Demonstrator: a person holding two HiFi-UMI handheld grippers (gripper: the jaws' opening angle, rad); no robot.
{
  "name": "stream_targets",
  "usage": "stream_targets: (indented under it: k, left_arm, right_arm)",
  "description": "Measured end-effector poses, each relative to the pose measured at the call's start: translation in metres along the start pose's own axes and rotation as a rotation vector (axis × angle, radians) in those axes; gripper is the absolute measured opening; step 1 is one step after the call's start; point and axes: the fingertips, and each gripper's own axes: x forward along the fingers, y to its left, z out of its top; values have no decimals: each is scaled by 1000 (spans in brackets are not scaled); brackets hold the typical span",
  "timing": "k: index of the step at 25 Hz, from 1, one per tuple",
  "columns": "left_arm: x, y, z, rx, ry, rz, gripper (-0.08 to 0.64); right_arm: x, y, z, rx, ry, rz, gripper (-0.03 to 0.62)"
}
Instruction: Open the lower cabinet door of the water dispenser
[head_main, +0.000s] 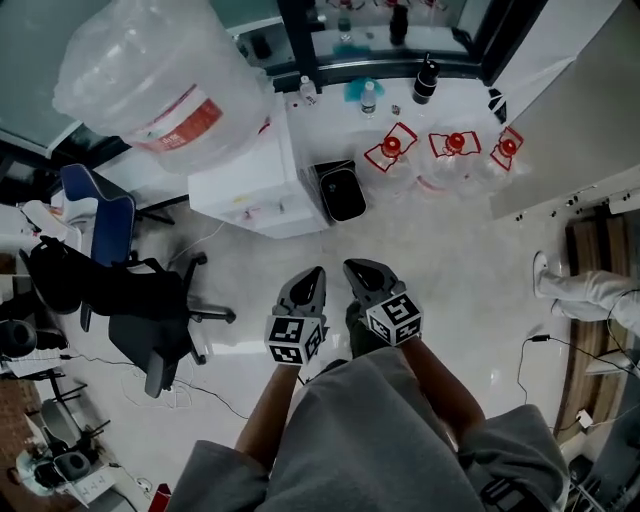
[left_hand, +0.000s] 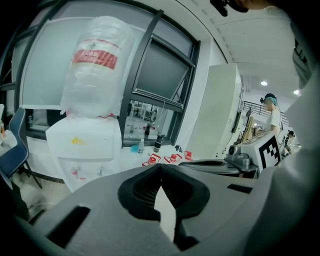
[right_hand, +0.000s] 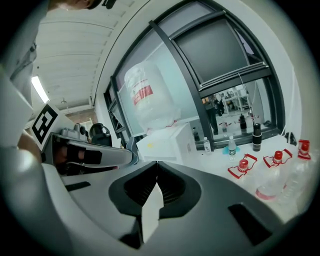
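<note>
While abreast, left gripper (head_main: 316, 275), right gripper (head_main: 352, 268) closed

I hold both grippers side by side in the lower centre of the head view, and my bare forearms (head_main: 268, 418) reach forward. The left gripper (head_main: 316, 273) has its jaws pressed together with nothing between. The right gripper (head_main: 351, 267) is closed and empty too.

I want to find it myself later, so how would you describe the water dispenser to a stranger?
Start at the dark-framed window; by it stands a white box-shaped cabinet, the water dispenser, with a small black bin at its side. Unlike anything nearby, it carries a huge clear bottle with a red label on top.
</note>
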Motion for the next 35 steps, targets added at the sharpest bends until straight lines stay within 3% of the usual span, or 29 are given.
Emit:
stream_targets:
  k: [14, 22, 30, 35]
  left_arm:
    - [88, 44, -10, 62, 122, -5, 8]
    - [110, 73, -42, 92, 184, -42, 8]
    - [125, 110, -71, 136, 221, -123, 8]
    - [133, 127, -94, 180, 237, -213, 8]
  right_arm:
    - [60, -84, -24, 61, 12, -58, 9]
    - [98, -105, -56, 82, 4, -110, 9]
    - [130, -107, -101, 112, -15, -249, 9]
    - [146, -105, -135, 99, -47, -351, 9]
